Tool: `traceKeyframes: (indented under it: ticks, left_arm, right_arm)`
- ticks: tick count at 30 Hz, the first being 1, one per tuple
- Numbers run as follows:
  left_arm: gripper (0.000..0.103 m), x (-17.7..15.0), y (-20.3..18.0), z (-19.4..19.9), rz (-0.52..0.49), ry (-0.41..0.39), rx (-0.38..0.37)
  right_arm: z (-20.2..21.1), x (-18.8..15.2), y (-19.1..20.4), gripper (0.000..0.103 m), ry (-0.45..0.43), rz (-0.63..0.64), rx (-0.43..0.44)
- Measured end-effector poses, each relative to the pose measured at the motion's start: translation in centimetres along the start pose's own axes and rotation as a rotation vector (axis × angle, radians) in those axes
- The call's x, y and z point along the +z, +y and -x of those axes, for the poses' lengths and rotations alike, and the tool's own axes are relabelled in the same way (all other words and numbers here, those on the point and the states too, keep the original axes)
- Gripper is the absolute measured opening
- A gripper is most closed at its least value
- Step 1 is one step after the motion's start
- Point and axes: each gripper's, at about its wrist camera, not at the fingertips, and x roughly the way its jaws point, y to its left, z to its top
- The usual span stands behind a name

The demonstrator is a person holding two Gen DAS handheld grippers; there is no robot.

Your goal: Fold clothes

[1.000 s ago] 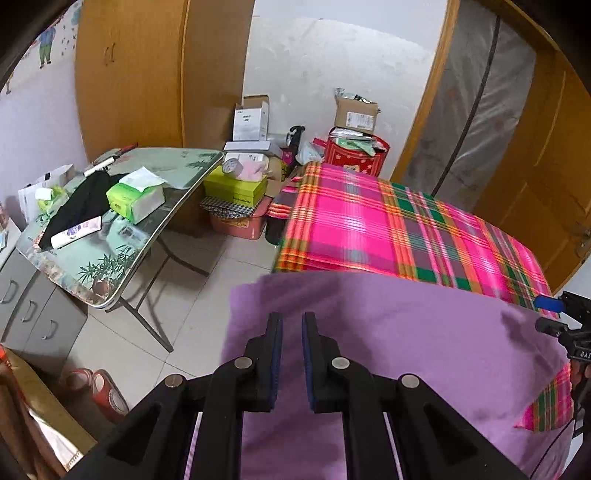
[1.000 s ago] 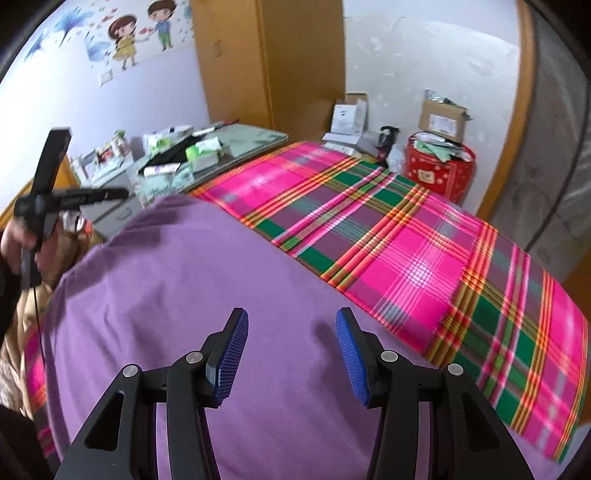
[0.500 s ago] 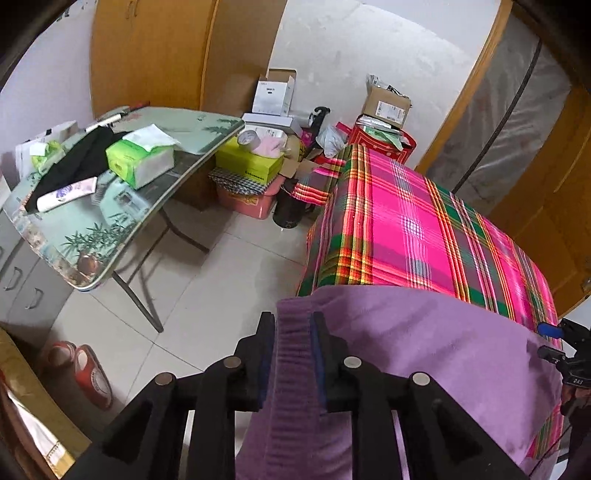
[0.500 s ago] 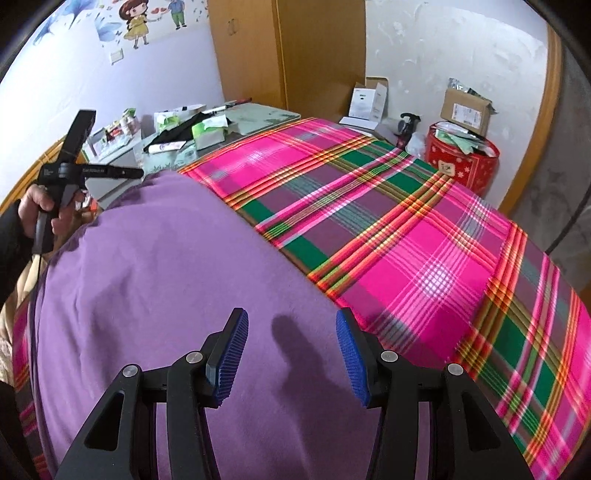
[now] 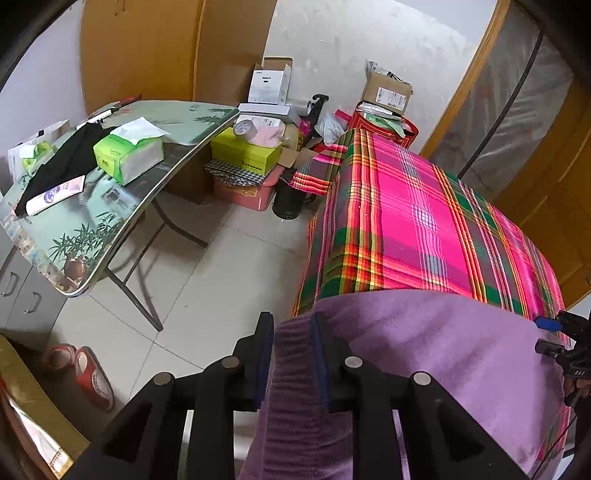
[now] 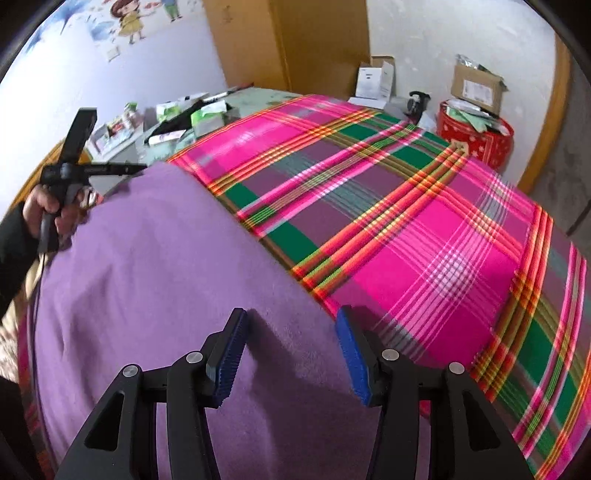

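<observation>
Your left gripper (image 5: 291,354) pinches the ribbed edge of the purple garment (image 5: 443,350), spread over the plaid cloth (image 5: 406,221); only the left view shows this. Your right gripper (image 6: 291,354) hovers released above the garment, clear only in the right view.

Plaid pink-and-green bedspread (image 5: 417,221), folding table (image 5: 184,122) with green tissue pack (image 5: 127,153) and black cloth (image 5: 70,162), cardboard boxes (image 5: 388,92), red slippers (image 5: 86,373), wooden wardrobe (image 5: 147,48), cartoon wall sticker (image 6: 129,18).
</observation>
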Motion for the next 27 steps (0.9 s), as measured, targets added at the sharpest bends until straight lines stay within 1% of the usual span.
traceKeyframes:
  ticks: [1, 2, 3, 4, 5, 6, 9, 11, 13, 17, 20, 22, 25, 27]
  left_arm:
    - [0.020, 0.0, 0.0, -0.1, 0.002, 0.000, -0.003]
    - [0.017, 0.0, 0.0, -0.1, 0.003, 0.000, -0.006]
    - [0.010, 0.0, -0.1, -0.2, 0.001, 0.000, -0.012]
    - [0.006, 0.0, -0.3, -0.3, -0.005, 0.000, -0.020]
    - [0.000, -0.1, -0.6, -0.4, -0.017, -0.004, -0.015]
    - [0.000, -0.1, -1.1, -0.4, -0.033, -0.011, 0.004]
    - [0.000, -0.2, -2.1, -0.3, -0.072, -0.032, 0.050]
    - [0.000, -0.1, -2.1, 0.3, -0.064, -0.048, 0.049]
    - [0.000, -0.1, -1.9, 1.5, -0.056, -0.088, 0.054]
    - [0.000, -0.1, -1.3, 4.6, -0.041, -0.164, 0.042]
    - [0.000, -0.5, -1.2, 7.1, -0.037, -0.203, 0.008]
    - [0.000, -0.6, -1.1, 7.9, -0.034, -0.193, -0.042]
    - [0.002, -0.6, -0.6, 7.1, -0.004, -0.114, -0.113]
    - [0.011, -0.5, 0.0, 5.6, 0.028, -0.048, -0.127]
  right_arm:
    - [-0.1, 0.0, 0.0, 0.046, 0.005, 0.004, -0.016]
    - [-0.1, 0.1, 0.0, 0.037, 0.011, 0.007, -0.032]
    - [-0.2, 0.1, -0.1, 0.028, 0.015, 0.009, -0.053]
    - [-0.1, 0.2, -0.4, 0.024, 0.018, 0.003, -0.063]
    - [-0.1, 0.2, -0.6, 0.013, 0.018, -0.009, -0.063]
    - [-0.1, 0.2, -0.8, 0.007, 0.019, -0.018, -0.058]
    - [-0.1, 0.2, 0.0, 0.005, 0.022, 0.009, -0.085]
    - [0.2, 0.3, 0.6, 0.005, 0.024, 0.027, -0.103]
    - [1.0, 0.3, 1.1, 0.005, 0.008, 0.037, -0.114]
    - [4.0, 0.5, 2.7, 0.005, -0.052, 0.054, -0.128]
    - [6.5, 0.3, 4.5, 0.005, -0.093, 0.077, -0.128]
    - [7.5, 0.0, 5.5, 0.005, -0.102, 0.094, -0.133]
    - [7.9, -0.4, 6.5, 0.005, -0.092, 0.106, -0.140]
    - [7.5, -0.8, 6.7, 0.005, -0.072, 0.105, -0.148]
